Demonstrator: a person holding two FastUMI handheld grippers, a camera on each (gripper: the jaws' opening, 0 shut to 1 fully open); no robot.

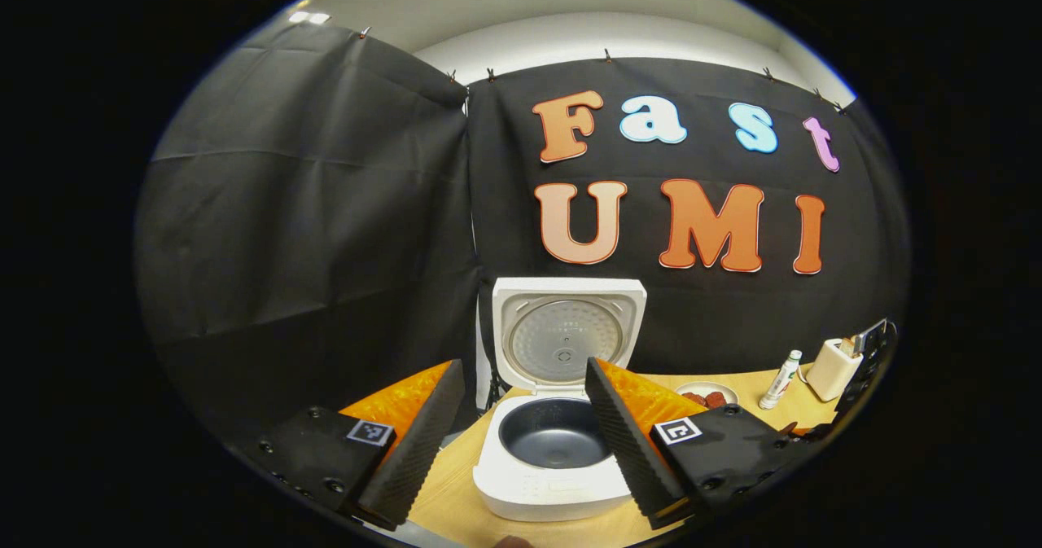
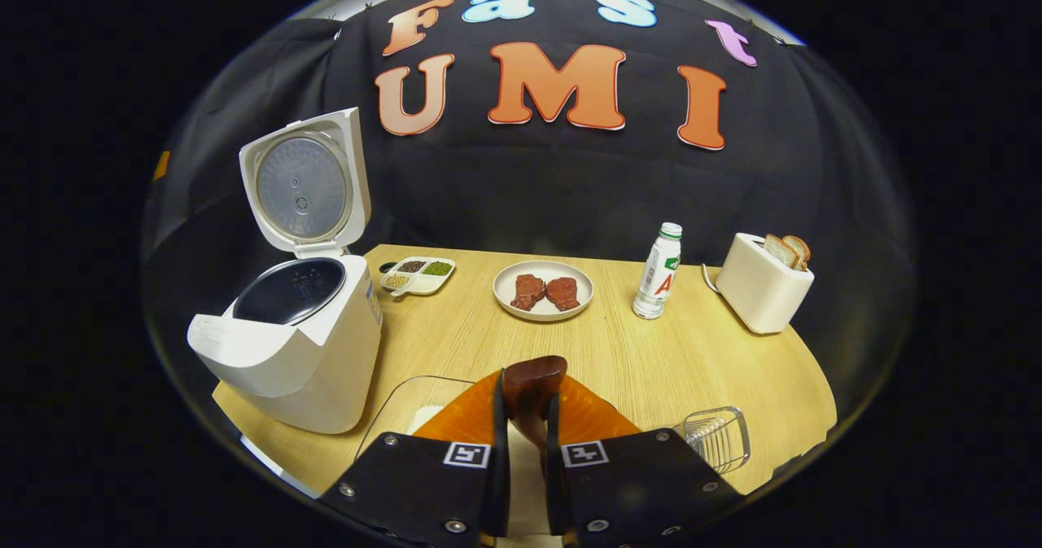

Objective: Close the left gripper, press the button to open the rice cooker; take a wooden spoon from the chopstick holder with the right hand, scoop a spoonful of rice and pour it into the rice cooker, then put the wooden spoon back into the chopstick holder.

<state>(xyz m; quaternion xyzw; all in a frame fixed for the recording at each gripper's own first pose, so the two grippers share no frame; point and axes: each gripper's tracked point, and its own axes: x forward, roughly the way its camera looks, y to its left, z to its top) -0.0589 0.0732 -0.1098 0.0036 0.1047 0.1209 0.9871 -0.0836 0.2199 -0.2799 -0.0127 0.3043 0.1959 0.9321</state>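
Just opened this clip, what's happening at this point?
The rice cooker already stands open on the table, lid up, its dark pot looking empty. The left gripper is open, held in front of the cooker with nothing between its fingers. The right gripper is shut on the wooden spoon, above a clear container of rice. The wire holder sits to its right.

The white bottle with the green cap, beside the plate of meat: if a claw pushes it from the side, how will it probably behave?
The bottle stands upright, tall and narrow on a small base, so a high push would likely tip it. Its body looks round, so once down it may roll across the smooth wooden table. It seems to be light plastic, so probably not fragile.
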